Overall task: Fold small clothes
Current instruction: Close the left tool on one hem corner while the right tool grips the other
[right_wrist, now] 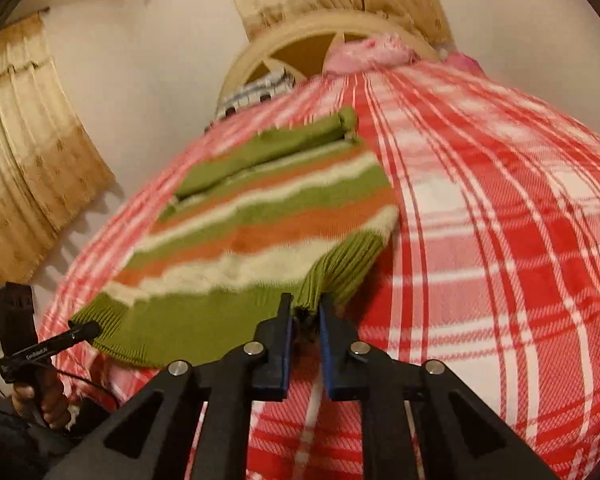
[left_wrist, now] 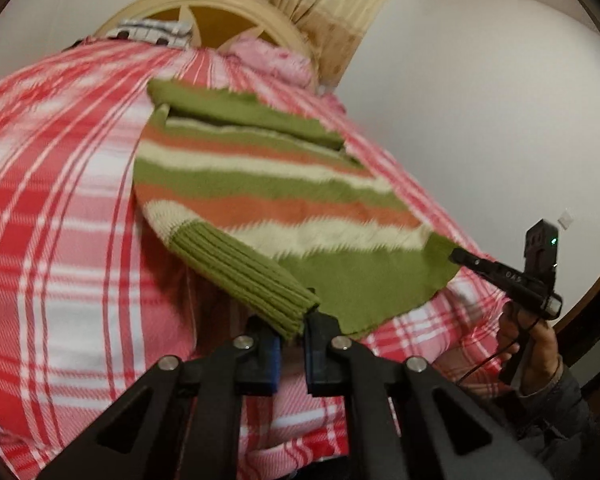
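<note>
A small knitted sweater (left_wrist: 260, 184) with green, orange and cream stripes lies spread on a red and white plaid bed cover (left_wrist: 60, 200). My left gripper (left_wrist: 296, 328) is shut on one corner of its green ribbed hem, which is lifted slightly off the cover. In the right wrist view my right gripper (right_wrist: 306, 316) is shut on the hem's other ribbed corner of the sweater (right_wrist: 240, 232). Each view shows the other gripper from the side: the right gripper (left_wrist: 458, 256) pinches the hem's edge, and so does the left gripper (right_wrist: 86, 330).
The plaid cover (right_wrist: 500, 240) stretches wide around the sweater. At the bed's far end stand a cream curved headboard (left_wrist: 204, 4), a pink pillow (left_wrist: 268, 60) and a grey checked cloth (left_wrist: 152, 30). Beige curtains (right_wrist: 28, 160) hang on the white wall. A person's hand (left_wrist: 540, 344) holds the right gripper.
</note>
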`<state>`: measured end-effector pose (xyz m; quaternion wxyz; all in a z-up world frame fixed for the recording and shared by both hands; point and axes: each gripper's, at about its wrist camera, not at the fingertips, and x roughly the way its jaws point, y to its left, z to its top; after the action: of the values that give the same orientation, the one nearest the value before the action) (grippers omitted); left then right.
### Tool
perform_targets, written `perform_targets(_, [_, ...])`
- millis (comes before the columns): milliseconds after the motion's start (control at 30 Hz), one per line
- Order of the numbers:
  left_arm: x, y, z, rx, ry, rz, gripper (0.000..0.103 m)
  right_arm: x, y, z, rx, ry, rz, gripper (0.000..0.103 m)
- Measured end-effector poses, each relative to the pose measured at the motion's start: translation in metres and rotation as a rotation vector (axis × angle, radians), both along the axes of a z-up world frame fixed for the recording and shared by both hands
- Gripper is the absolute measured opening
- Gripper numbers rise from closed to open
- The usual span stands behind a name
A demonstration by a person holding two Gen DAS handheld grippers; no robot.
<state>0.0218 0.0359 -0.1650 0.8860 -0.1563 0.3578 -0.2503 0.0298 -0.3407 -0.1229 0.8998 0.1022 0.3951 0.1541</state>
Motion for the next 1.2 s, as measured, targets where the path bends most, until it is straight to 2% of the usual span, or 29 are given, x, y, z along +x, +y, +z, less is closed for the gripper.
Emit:
perform_targets(133, [0.005, 0.002, 0.007, -0.009, -0.018, 0.007, 0.008, 0.002, -0.014, 0.007, 0.053, -0.035, -0.049, 0.006])
perform_targets(233, [0.009, 0.003, 0.007, -0.018, -0.014, 0.009, 0.008, 0.002, -0.023, 0.008, 0.086, -0.033, -0.077, 0.006])
perform_targets(300, [0.012, 0.001, 0.005, -0.012, -0.005, 0.007, 0.008, 0.005, -0.024, 0.005, 0.109, -0.005, -0.052, 0.006])
perform_targets(433, [0.010, -0.002, 0.000, -0.004, 0.005, -0.002, 0.008, 0.005, -0.024, 0.001, 0.117, 0.016, -0.044, 0.007])
perform_targets(567, [0.011, -0.001, -0.004, -0.007, 0.023, 0.000, 0.008, 0.011, -0.023, -0.009, 0.050, 0.069, -0.066, 0.009])
perform_targets(600, [0.012, -0.001, -0.004, -0.009, 0.027, 0.001, 0.008, 0.012, -0.023, -0.012, 0.026, 0.083, -0.076, 0.013])
perform_targets(667, [0.012, 0.000, -0.005, -0.012, 0.031, 0.003, 0.008, 0.013, -0.023, -0.019, 0.005, 0.116, -0.086, 0.050])
perform_targets(700, [0.012, 0.000, -0.006, -0.012, 0.034, 0.002, 0.008, 0.013, -0.026, -0.021, 0.025, 0.122, -0.086, 0.083])
perform_targets(733, [0.012, 0.000, -0.006, -0.012, 0.037, 0.000, 0.008, 0.011, -0.029, -0.022, 0.049, 0.113, -0.099, 0.086])
perform_targets(967, [0.012, -0.002, -0.012, -0.013, 0.050, -0.001, 0.008, 0.015, -0.027, -0.026, 0.039, 0.132, -0.100, 0.085])
perform_targets(1000, [0.013, -0.002, -0.013, -0.011, 0.050, 0.000, 0.008, 0.015, -0.024, -0.027, 0.013, 0.129, -0.096, 0.078])
perform_targets(1033, [0.014, -0.002, -0.015, -0.010, 0.053, 0.001, 0.008, 0.016, -0.022, -0.027, 0.002, 0.129, -0.089, 0.065])
perform_targets(1067, [0.014, -0.001, -0.016, -0.011, 0.057, 0.002, 0.008, 0.017, -0.021, -0.029, -0.002, 0.129, -0.080, 0.059])
perform_targets(1133, [0.014, -0.001, -0.019, -0.014, 0.064, 0.003, 0.008, 0.021, -0.023, -0.031, -0.011, 0.138, -0.089, 0.032])
perform_targets(1200, [0.014, -0.001, -0.019, -0.017, 0.065, 0.002, 0.008, 0.022, -0.027, -0.033, 0.024, 0.146, -0.087, 0.013])
